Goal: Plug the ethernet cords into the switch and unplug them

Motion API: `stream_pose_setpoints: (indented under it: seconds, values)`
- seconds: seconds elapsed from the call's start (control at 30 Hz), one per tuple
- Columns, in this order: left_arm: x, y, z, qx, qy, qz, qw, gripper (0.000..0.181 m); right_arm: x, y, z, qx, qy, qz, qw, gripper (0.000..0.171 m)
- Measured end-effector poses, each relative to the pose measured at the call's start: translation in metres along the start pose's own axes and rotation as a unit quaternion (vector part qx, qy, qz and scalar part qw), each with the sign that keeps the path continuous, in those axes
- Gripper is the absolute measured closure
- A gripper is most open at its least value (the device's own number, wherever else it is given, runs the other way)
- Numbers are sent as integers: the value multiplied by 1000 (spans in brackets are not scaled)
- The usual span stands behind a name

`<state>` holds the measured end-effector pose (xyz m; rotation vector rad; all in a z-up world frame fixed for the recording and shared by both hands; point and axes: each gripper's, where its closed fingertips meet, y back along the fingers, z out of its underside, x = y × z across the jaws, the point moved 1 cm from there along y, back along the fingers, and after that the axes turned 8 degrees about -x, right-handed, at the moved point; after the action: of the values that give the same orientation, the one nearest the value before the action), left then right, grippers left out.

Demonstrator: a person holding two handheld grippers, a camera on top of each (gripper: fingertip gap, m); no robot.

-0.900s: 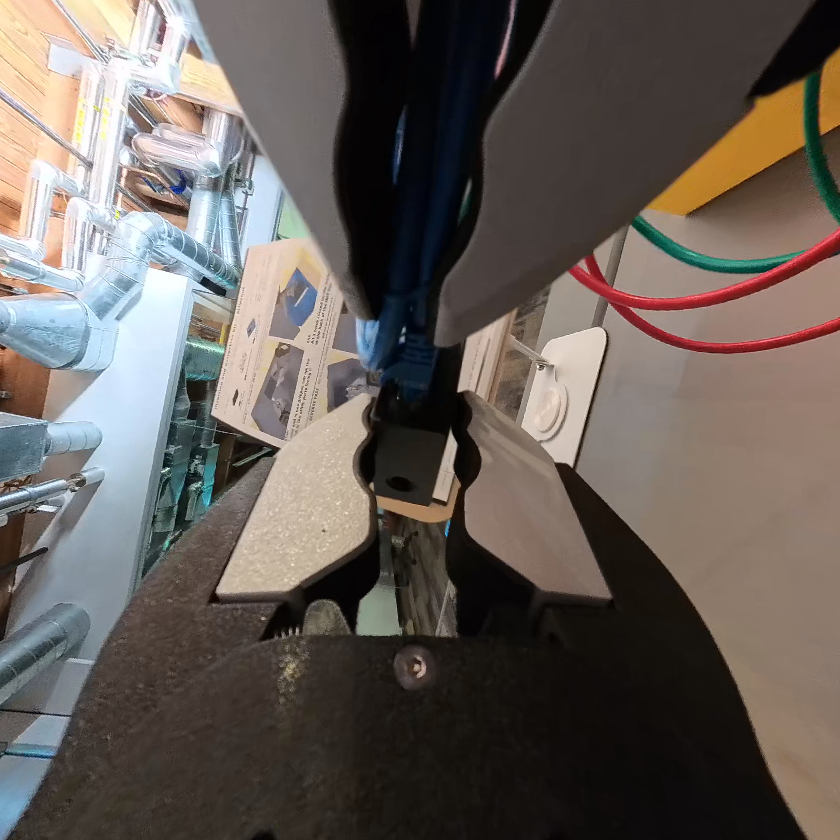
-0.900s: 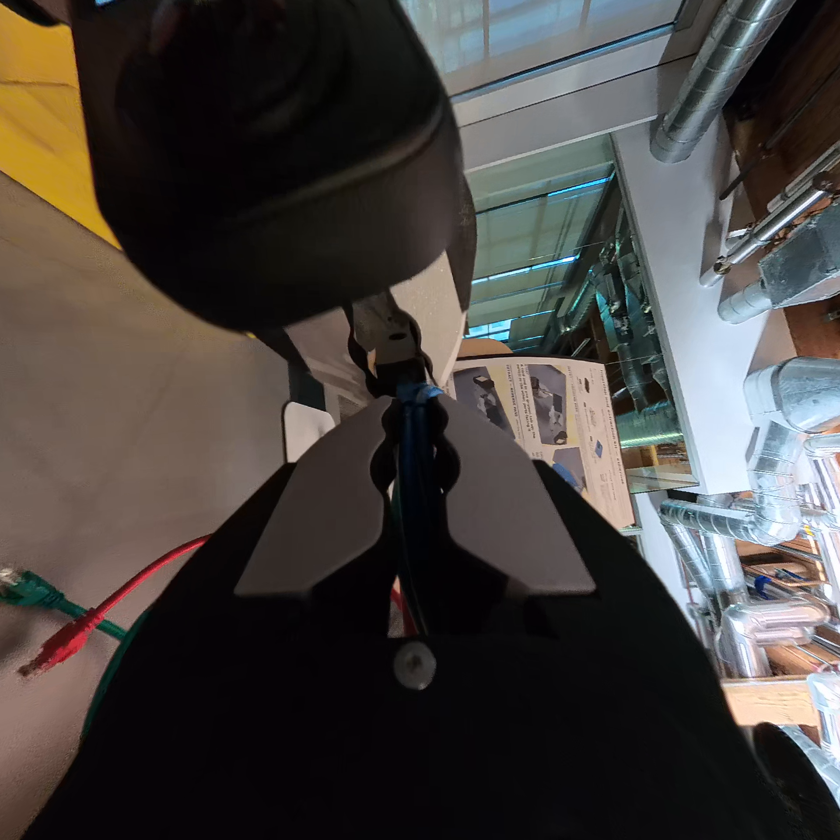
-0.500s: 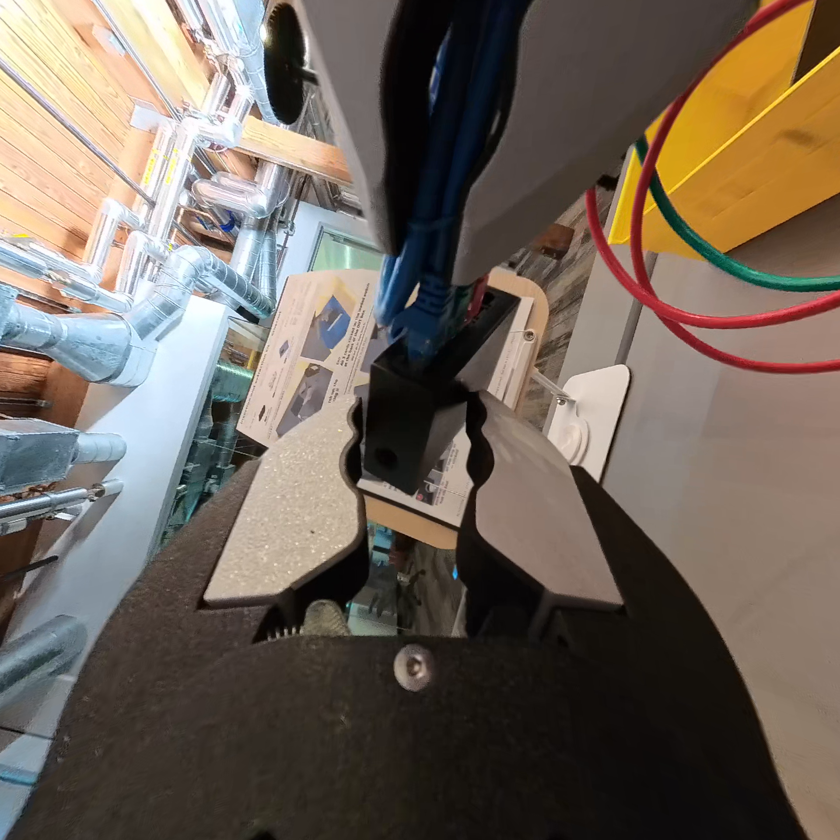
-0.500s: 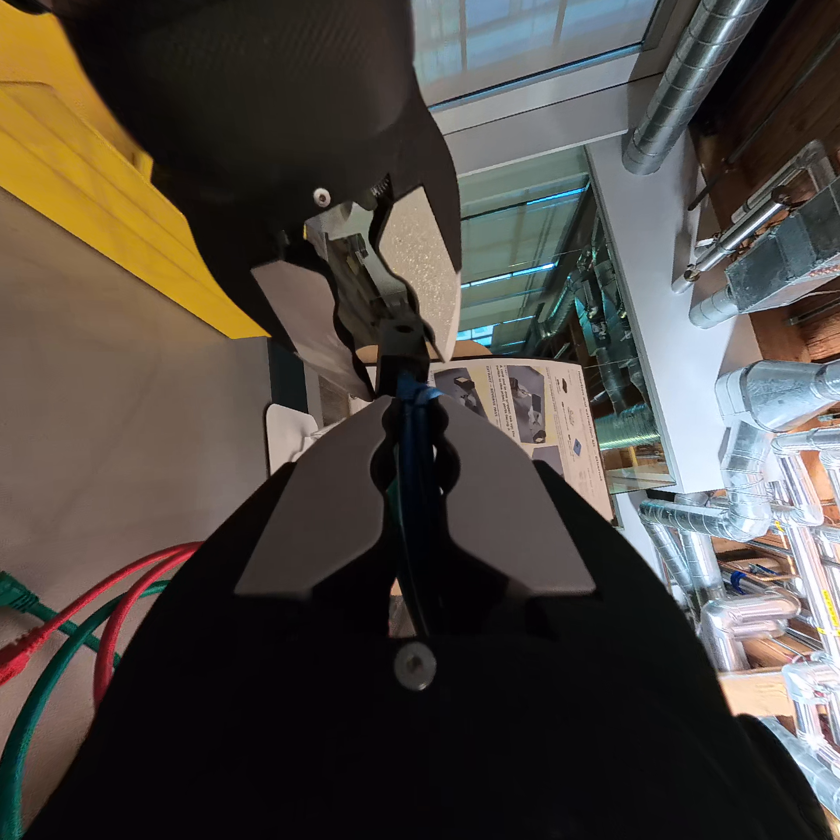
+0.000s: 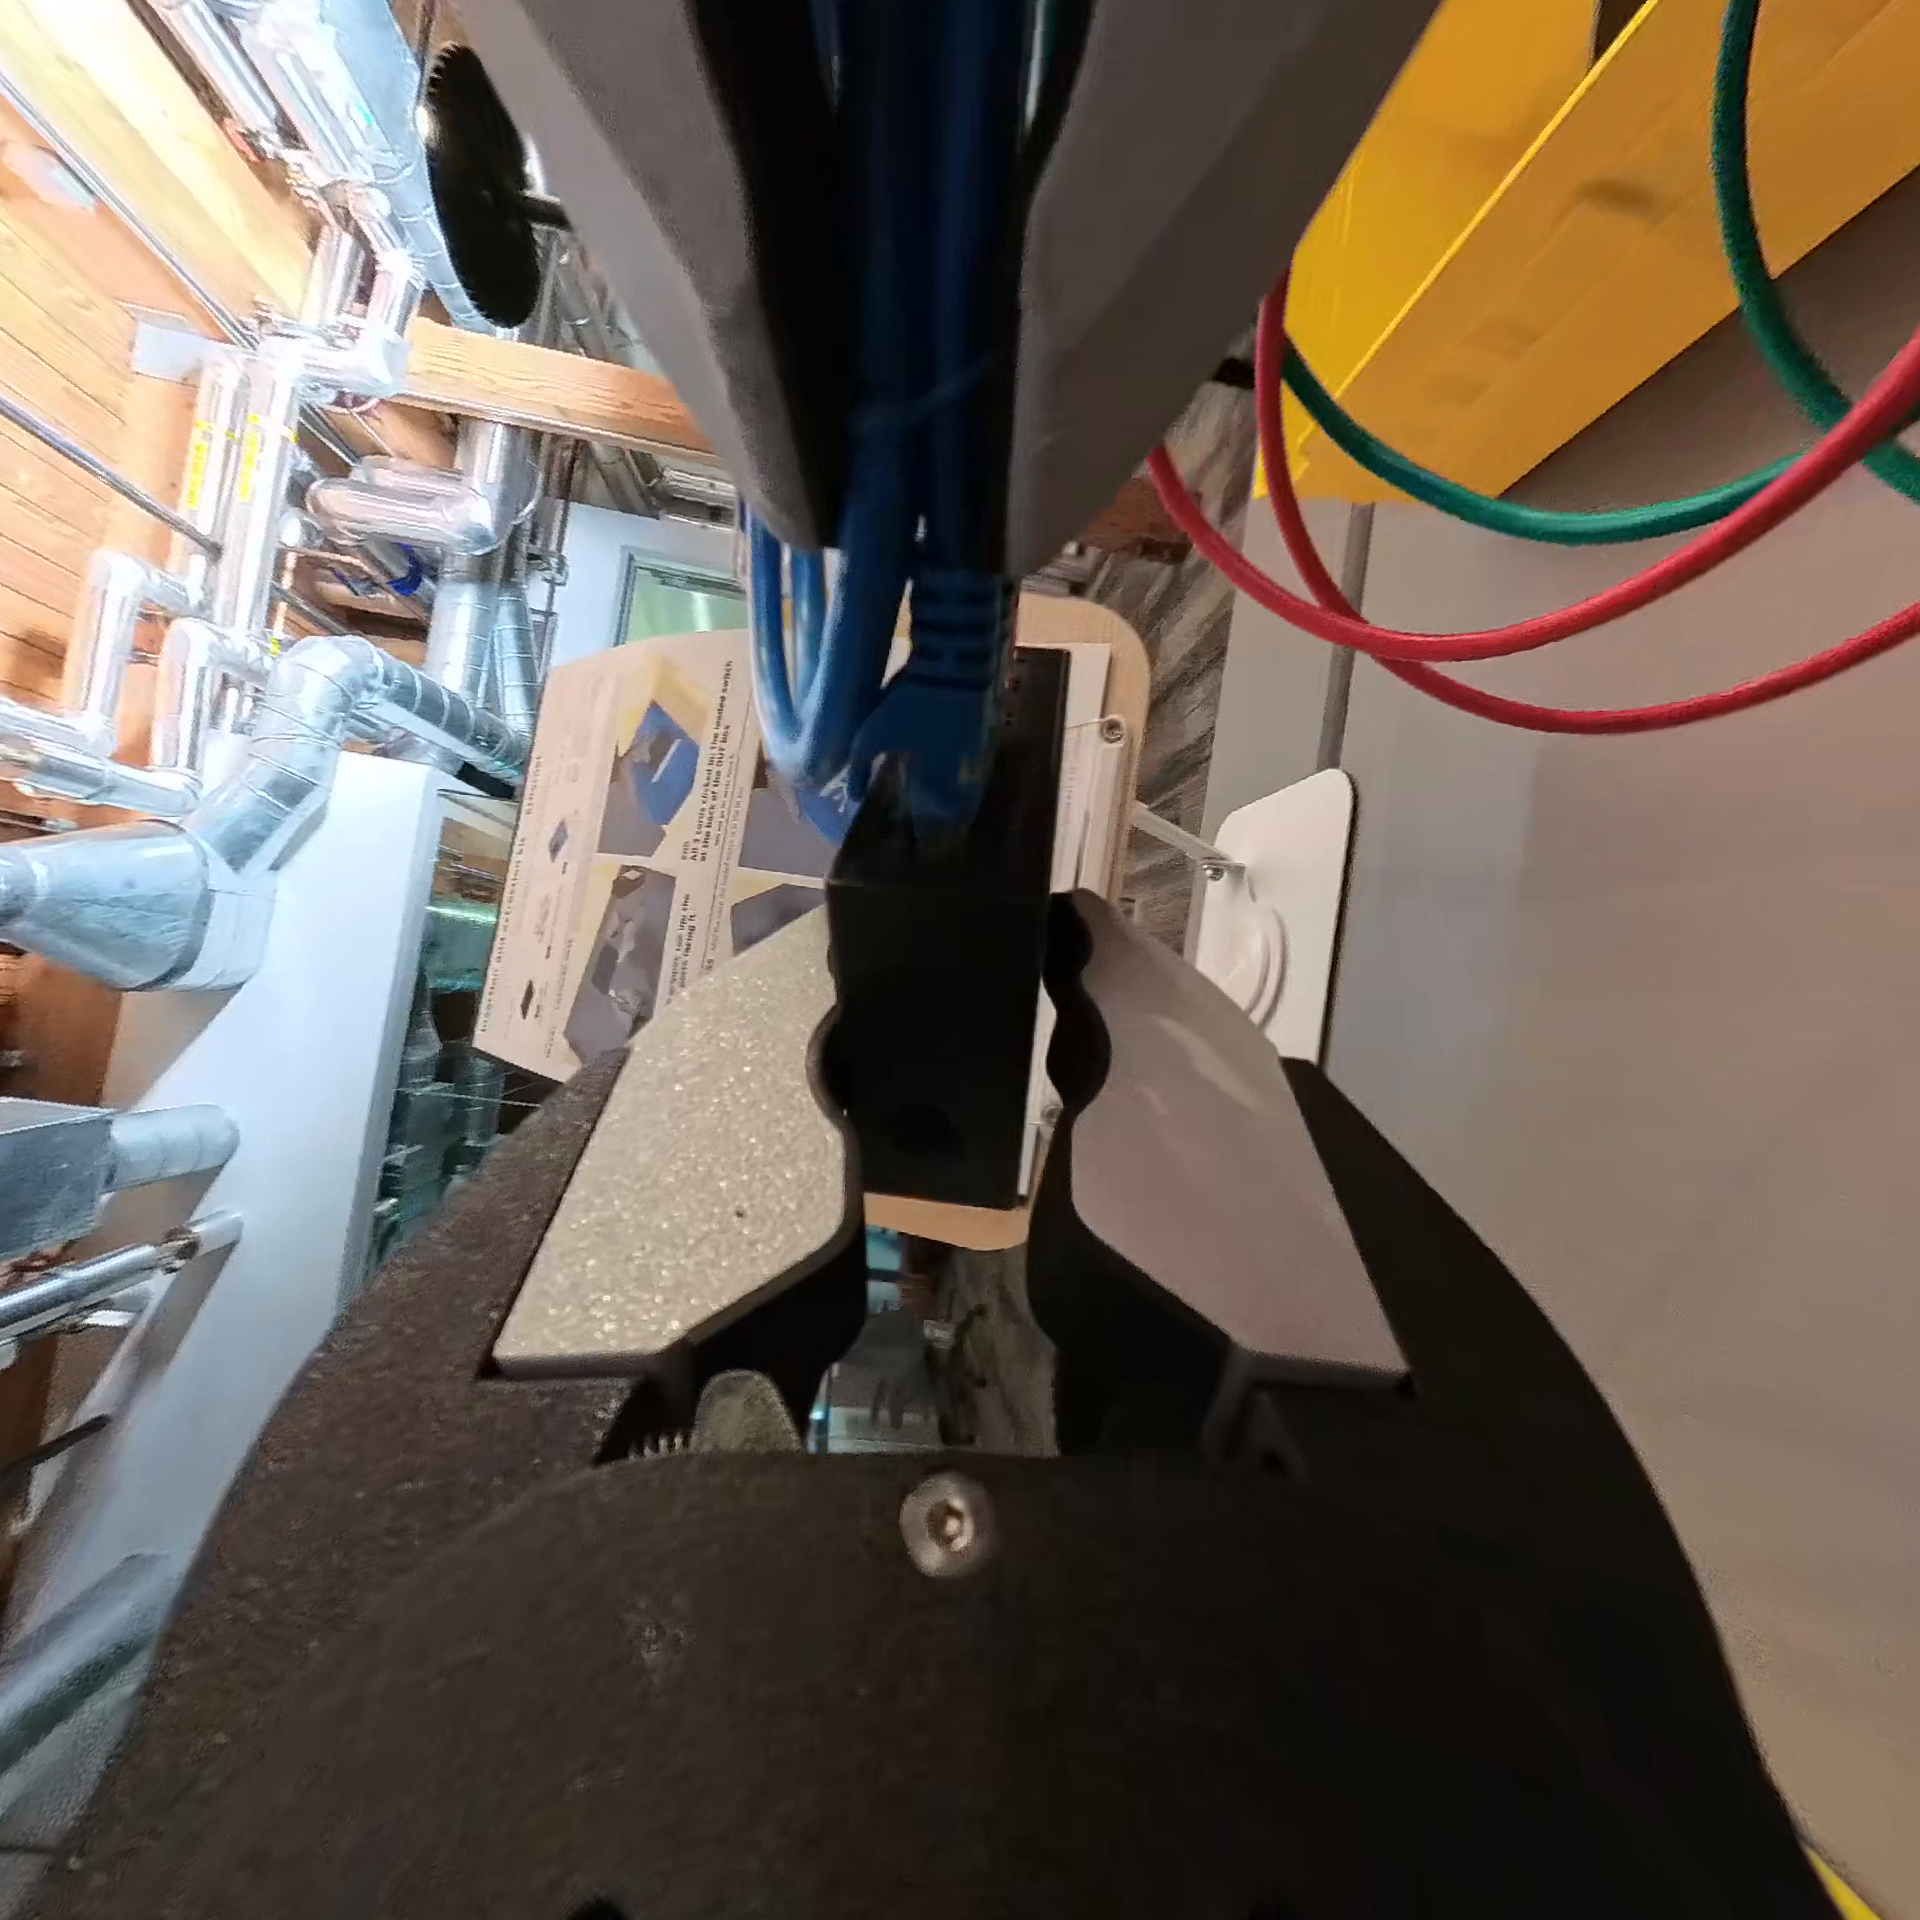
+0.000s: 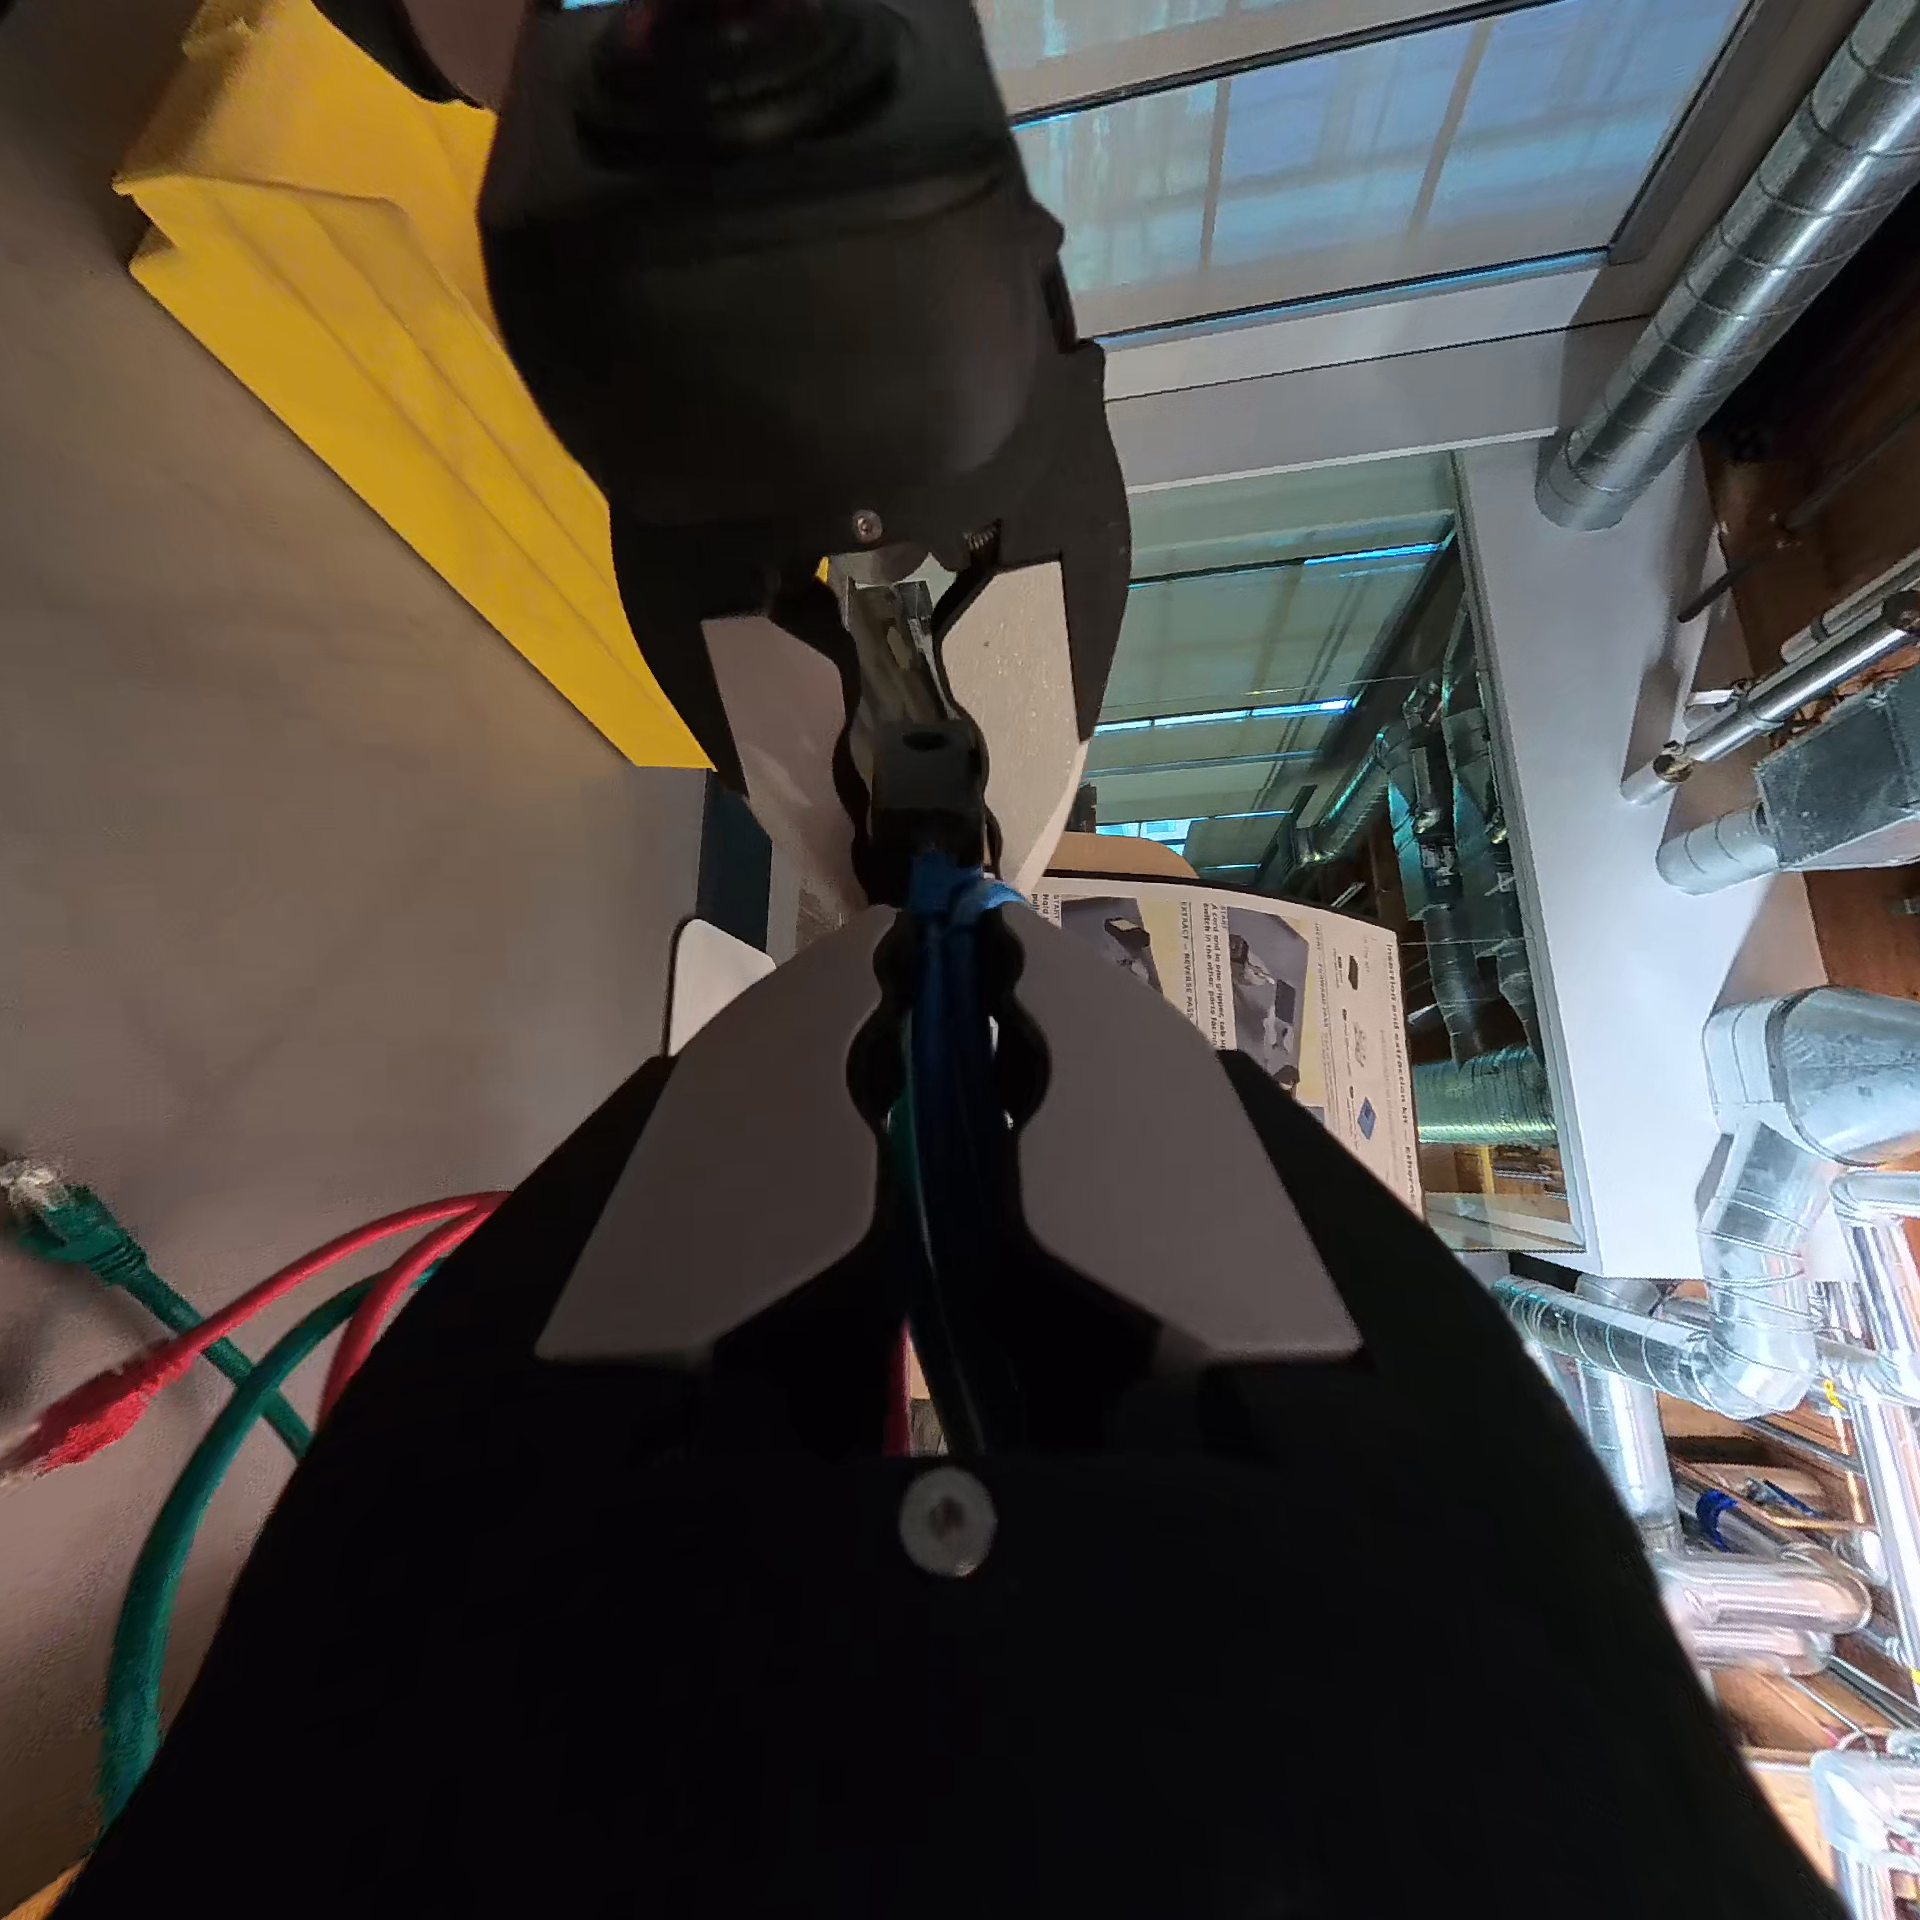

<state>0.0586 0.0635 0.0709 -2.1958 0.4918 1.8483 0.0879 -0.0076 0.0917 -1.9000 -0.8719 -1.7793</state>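
— Holding the switch (image 5: pixel 940 997) in the air, is the left claw (image 5: pixel 940 1049) firm on it?

— Yes, its jaws are clamped on the black box, near the end far from the ports. The right claw (image 6: pixel 945 1023) is closed on the blue ethernet cord (image 6: pixel 940 997), just behind the plug that meets the switch.

— How will they handle?

— I judge the switch light and rigid, but smooth, so it may twist. The cord is soft; only the plug boot is stiff, so grip there. The latch tab looks fragile.

— And the others?

— The red cord (image 6: pixel 88 1418) and the green cord (image 6: pixel 73 1231) lie free on the grey counter (image 6: pixel 260 935).
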Motion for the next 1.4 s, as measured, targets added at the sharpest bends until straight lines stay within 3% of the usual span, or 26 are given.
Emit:
stream_pose_setpoints:
  seconds: [0.57,1.4]
  values:
    - [-9,-5,11,-63,-13,-49,997,152,-3,-14,7,-26,6,17,1000,152]
    - [-10,-5,16,-95,-7,-32,995,150,2,-24,8,-70,31,79,994,154]
